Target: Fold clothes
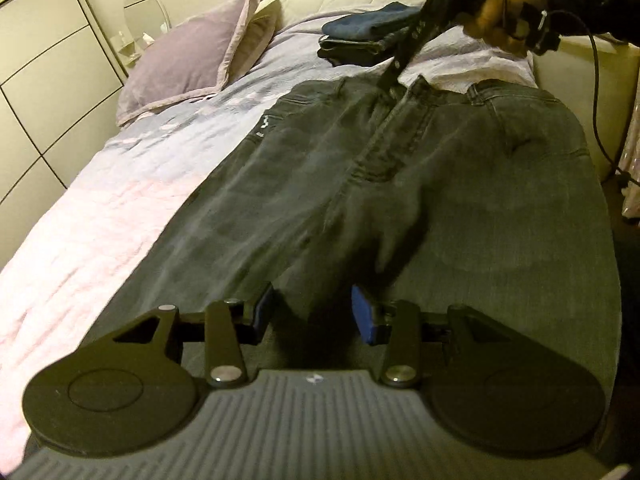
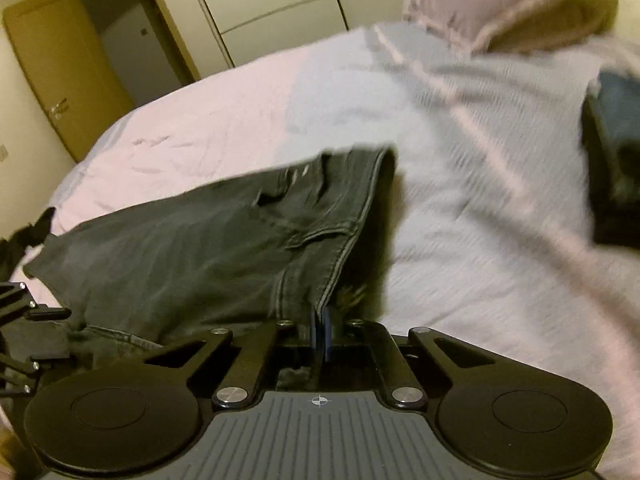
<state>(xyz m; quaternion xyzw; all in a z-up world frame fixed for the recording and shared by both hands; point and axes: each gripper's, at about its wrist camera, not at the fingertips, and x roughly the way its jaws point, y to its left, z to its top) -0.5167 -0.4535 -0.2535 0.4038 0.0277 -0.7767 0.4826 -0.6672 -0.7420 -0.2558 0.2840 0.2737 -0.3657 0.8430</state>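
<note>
Jeans, dark grey, spread flat across near side of bed; waistband toward far edge. Right gripper clamped together on waistband fabric, lifting it slightly. Left gripper apart above leg area, blue pads clear of cloth. Open pale bedding to far side. Folded dark clothes stack just beyond waistband; pillow at headboard; wardrobe beside bed.

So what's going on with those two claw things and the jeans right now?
Right gripper shut on the jeans at the waistband. Left gripper open over the legs, gripping nothing. Jeans spread on the bed. Folded pile off to one side, not in the way.
</note>
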